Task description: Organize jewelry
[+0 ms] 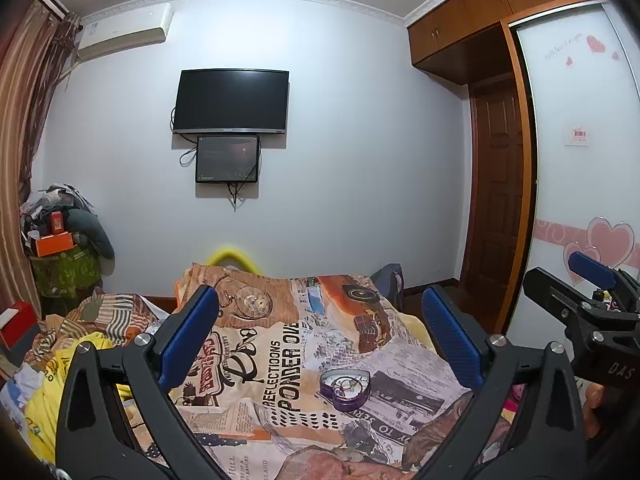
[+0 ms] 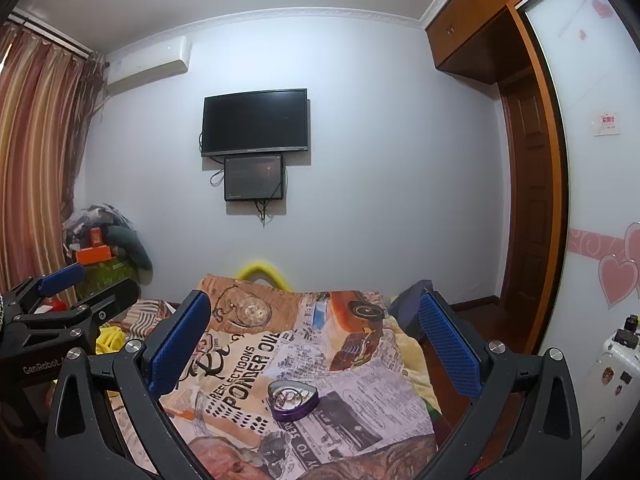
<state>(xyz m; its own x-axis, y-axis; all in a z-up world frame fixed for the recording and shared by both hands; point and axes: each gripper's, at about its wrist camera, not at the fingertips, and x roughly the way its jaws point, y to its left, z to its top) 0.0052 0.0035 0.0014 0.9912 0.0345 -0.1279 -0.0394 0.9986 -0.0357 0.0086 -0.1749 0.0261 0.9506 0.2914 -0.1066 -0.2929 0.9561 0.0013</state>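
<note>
Taking the purple heart-shaped tin (image 1: 345, 389) on the bed (image 1: 248, 432) as the landmark: far to its left, striped curtains (image 2: 36, 168) close off that side of the room, with a pile of clothes and an orange box (image 1: 54, 243) stacked in the corner beside them, and yellow garments (image 1: 44, 392) crumpled along the bed's left edge. The left hand-held gripper (image 1: 320, 332) stands wide, nothing between its blue pads, and the tin lies between and just below its fingers. The tin rests uncovered on the printed newspaper-pattern quilt (image 2: 256, 356), on flat cloth with bare quilt all around it; inside sit several rings and small metal pieces in a tangle (image 2: 291, 395), too small to tell apart. Beyond the tin, the quilt runs to the bed's far edge, where a yellow curved thing (image 2: 260, 270) pokes up before the white wall with its dark television (image 2: 255, 122). The right hand-held gripper (image 2: 314, 334) is likewise spread wide and empty, the tin between its fingers. Right of the tin, the quilt drops off toward a wooden door (image 1: 498, 208) and a wardrobe panel with pink hearts (image 1: 608, 240).
</note>
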